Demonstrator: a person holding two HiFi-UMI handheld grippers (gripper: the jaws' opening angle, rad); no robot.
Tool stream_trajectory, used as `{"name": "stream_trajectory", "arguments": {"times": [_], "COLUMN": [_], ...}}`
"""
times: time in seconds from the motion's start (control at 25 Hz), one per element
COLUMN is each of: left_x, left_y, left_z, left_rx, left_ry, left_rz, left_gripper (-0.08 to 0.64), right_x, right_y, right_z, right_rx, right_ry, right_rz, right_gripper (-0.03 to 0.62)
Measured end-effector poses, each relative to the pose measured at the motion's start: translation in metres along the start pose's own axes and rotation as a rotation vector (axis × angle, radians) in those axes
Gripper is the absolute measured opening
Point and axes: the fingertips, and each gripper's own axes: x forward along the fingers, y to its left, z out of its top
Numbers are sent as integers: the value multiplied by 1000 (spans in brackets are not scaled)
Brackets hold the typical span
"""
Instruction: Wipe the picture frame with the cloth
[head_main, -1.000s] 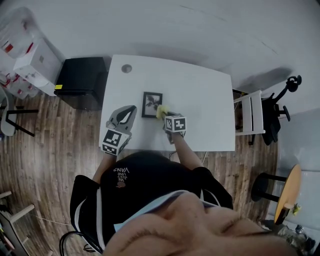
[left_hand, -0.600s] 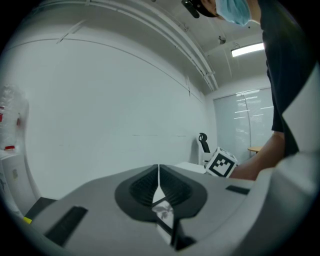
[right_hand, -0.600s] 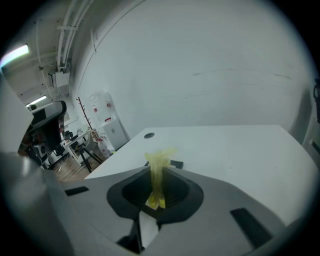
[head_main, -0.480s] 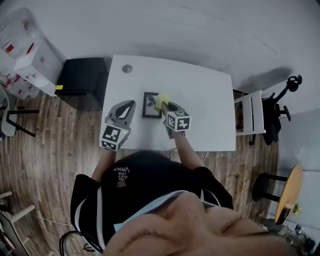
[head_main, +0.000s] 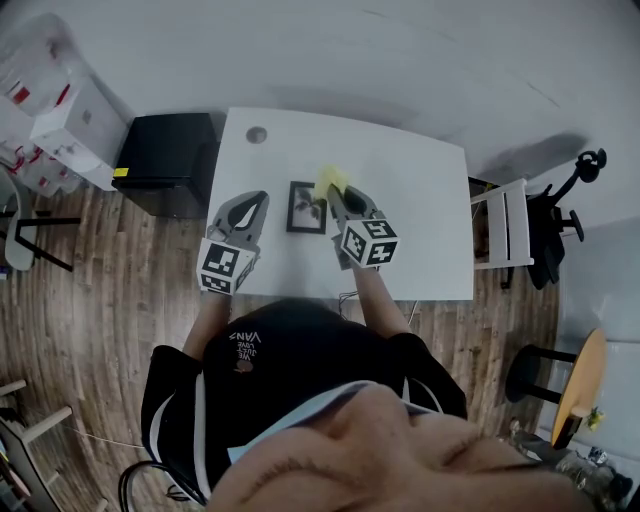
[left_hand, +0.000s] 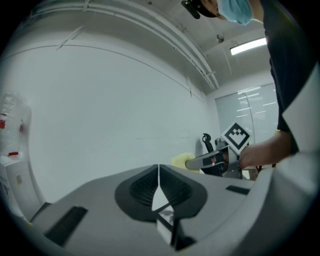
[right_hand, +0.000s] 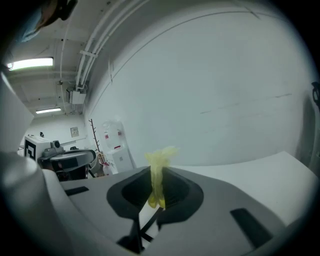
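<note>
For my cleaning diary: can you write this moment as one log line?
right gripper: shut on yellow cloth | cloth: by far right corner of small black picture frame | left gripper: shut, empty, left of frame

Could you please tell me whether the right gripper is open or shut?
Shut: the right gripper pinches the yellow cloth between its jaws.

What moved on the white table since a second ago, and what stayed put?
The right gripper, shut on the yellow cloth, slid along the right edge of the black picture frame, away from the person, to just past its far corner. The frame stayed put; the left gripper stayed shut and empty beside it.
</note>
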Motion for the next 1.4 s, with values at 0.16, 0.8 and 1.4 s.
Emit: {"name": "stream_trajectory", "arguments": {"times": [0.16, 0.8, 1.4], "left_x": [-1, -1, -5], "left_y": [-1, -7, -9], "left_z": [-3, 6, 1], "left_rx": [-5, 15, 3], "left_ry": [15, -22, -12], "left_rz": [-1, -6, -10], "left_gripper": [17, 17, 17], "right_x": [-13, -45, -45], "right_y": [11, 35, 42], "right_z": [24, 52, 46], "right_rx": [-19, -55, -77], "right_ry": [-72, -174, -155], "right_rz": [18, 49, 42], "right_gripper": [40, 40, 38]}}
